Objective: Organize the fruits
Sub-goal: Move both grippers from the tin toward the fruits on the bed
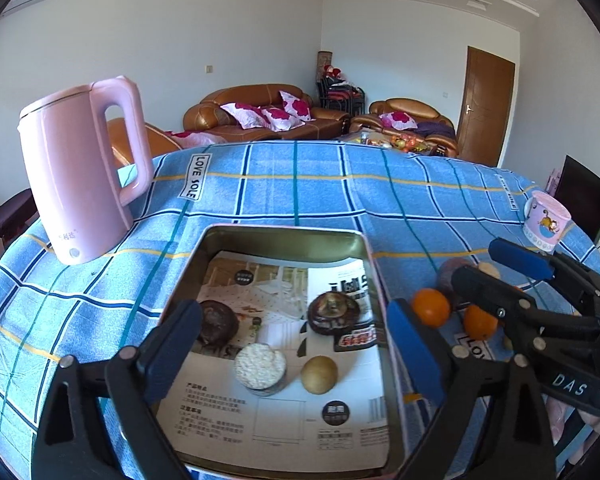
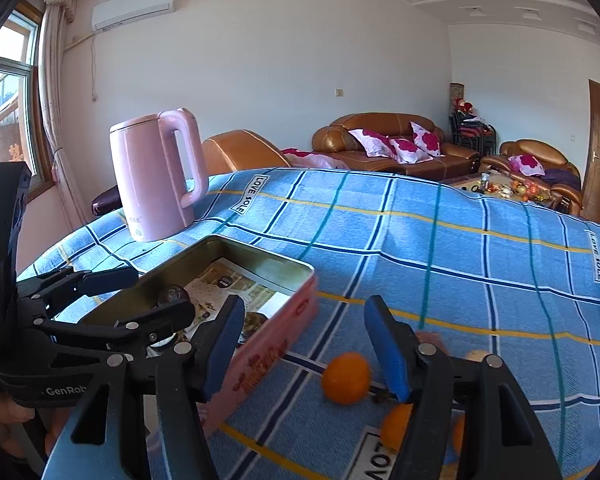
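Blue-padded, our left hand-held gripper (image 1: 296, 354) gapes wide and empty over the tin box (image 1: 284, 240). Our right hand-held gripper (image 2: 306, 354) hangs half open, holding nothing, above an orange (image 2: 346, 378) on the tabletop (image 2: 460, 240).

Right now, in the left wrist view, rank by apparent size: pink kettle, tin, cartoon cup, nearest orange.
1. tin, though it sits closest to the camera
2. pink kettle
3. cartoon cup
4. nearest orange

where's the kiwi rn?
Left wrist view: kiwi lies inside the tin, right of the rice cake, below the mangosteen.
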### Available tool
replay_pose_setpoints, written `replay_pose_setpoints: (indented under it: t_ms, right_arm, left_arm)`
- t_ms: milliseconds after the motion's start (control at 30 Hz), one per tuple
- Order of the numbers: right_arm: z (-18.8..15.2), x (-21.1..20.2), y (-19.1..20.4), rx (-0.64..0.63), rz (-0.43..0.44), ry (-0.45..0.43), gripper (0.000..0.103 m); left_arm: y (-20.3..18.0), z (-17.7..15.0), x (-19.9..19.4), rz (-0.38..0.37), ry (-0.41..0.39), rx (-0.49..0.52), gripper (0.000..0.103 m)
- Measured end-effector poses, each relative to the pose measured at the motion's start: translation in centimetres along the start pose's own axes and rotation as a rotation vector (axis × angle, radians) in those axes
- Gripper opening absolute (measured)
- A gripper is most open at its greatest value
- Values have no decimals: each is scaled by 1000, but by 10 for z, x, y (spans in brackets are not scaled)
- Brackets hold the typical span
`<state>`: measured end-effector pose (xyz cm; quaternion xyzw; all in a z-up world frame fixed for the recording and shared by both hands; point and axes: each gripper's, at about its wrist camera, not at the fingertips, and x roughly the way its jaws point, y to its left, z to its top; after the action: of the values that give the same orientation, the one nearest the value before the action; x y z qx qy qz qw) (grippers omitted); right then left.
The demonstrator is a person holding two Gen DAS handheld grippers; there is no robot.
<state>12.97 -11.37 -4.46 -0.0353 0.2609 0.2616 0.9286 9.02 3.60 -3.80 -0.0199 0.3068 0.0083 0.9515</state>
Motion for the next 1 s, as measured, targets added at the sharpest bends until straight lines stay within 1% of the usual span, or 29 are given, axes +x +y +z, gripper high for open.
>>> replay_pose_setpoints:
  t_ms: [100, 233, 400, 533, 600, 700, 767, 833, 900, 967, 1000]
  right_arm:
    - [-12, -24, -24, 23, -72, 12, 67]
    - [-32, -49, -59, 102, -155, 46, 67]
    - [-50, -56, -80, 139, -193, 107, 67]
    - [-53, -50, -80, 139, -164, 152, 67]
    - [-54, -41, -76, 121, -157, 195, 66]
    - [-57, -32, -77, 129, -144, 244, 59]
    - [-59, -31, -78, 137, -140, 254, 57]
    - [-61, -26, -78, 141, -128, 280, 52]
    - [-63, -21, -78, 146, -113, 310, 51]
    - [-65, -17, -78, 152, -92, 331, 47]
    - [-65, -18, -78, 151, -90, 327, 42]
  left_arm:
    - [-20, -2, -7, -24, -20, 39, 98]
    - [-46, -7, -9, -56, -23, 81, 98]
    - [-70, -13, -3, -68, -2, 128, 98]
    - [-79, -15, -1, -70, 4, 144, 98]
    - [-80, -16, 0, -68, 8, 146, 98]
    - [-80, -17, 3, -68, 16, 141, 98]
    - [-80, -18, 4, -71, 20, 140, 98]
    - [-81, -19, 4, -74, 22, 140, 98]
    - [-82, -20, 4, -77, 23, 141, 98]
    - [-83, -20, 5, -80, 24, 144, 98]
    - [-84, -19, 5, -82, 24, 145, 98]
